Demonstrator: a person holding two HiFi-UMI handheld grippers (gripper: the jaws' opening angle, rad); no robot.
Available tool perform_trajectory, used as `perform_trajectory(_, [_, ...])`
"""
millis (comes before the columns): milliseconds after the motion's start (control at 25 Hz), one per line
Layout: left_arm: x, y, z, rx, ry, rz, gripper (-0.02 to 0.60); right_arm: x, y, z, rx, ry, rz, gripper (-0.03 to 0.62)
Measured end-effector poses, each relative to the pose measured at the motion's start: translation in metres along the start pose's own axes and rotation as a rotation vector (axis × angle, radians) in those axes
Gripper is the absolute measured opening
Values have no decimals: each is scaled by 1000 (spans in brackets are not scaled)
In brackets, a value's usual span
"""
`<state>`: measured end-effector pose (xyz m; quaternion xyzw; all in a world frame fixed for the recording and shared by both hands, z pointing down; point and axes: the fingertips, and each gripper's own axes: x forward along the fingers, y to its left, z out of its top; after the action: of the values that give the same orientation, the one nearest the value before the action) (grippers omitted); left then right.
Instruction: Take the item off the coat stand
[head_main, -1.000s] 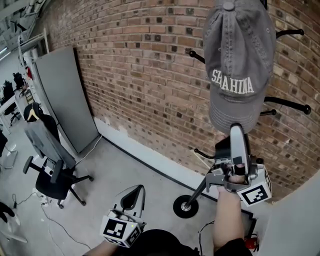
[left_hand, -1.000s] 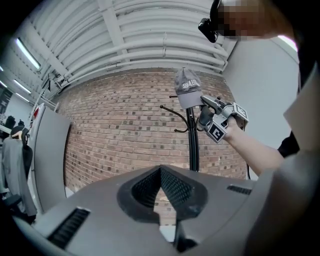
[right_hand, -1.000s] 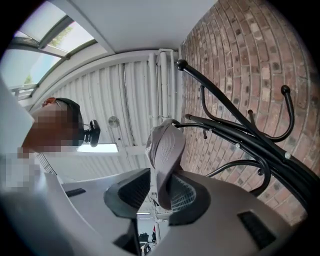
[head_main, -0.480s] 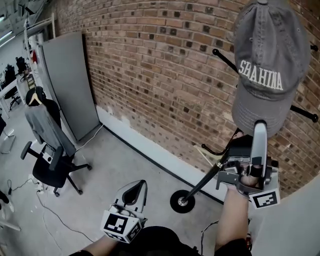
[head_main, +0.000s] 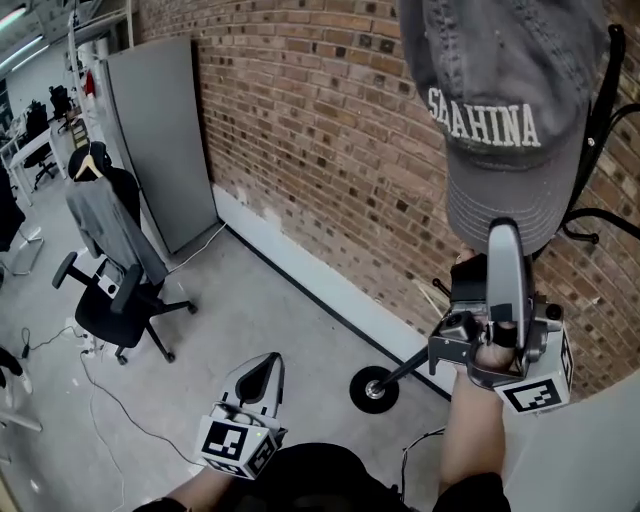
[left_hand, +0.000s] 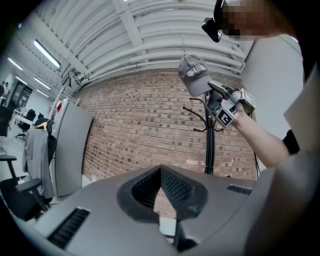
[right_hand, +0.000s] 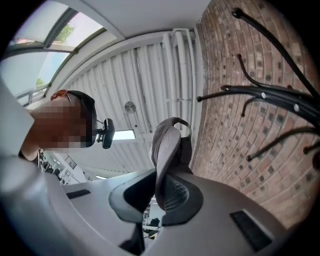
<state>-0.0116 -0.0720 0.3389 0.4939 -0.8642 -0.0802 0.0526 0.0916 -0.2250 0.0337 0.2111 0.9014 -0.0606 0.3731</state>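
A grey baseball cap (head_main: 500, 110) with white lettering hangs high in the head view. My right gripper (head_main: 505, 240) is shut on its brim from below. The right gripper view shows the brim (right_hand: 167, 150) pinched between the jaws, and the cap is apart from the black hooks (right_hand: 260, 92) on the right. The black coat stand (head_main: 600, 110) rises just right of the cap, with its round base (head_main: 373, 388) on the floor. My left gripper (head_main: 262, 372) is held low at the left, shut and with nothing in it. From there I see the cap (left_hand: 194, 75) and the stand (left_hand: 209, 145) ahead.
A brick wall (head_main: 300, 150) runs behind the stand. A grey panel (head_main: 165, 140) leans on the wall at the left. Near it are a black office chair (head_main: 115, 315) and a jacket on a hanger (head_main: 100, 205). Cables (head_main: 110, 400) lie on the floor. A white partition (head_main: 590, 450) stands at the lower right.
The cap, held in my right gripper, has moved left off the stand and nearer to me. The stand's pole now shows to the cap's right. My left gripper has stayed low.
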Motion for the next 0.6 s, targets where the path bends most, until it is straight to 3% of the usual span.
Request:
perform_trajectory(240, [-23,16,-17,27,47,78,25,-43,8,-111,310,154,-50,31])
perform_trajectory(480, [-22,31,-62,44,122,104,25,-133,24,-232,566,372,-198,31])
perform_trajectory(600, [-29,48,-76,58,155,155,25,-179,42,-288,677,489,-262,31])
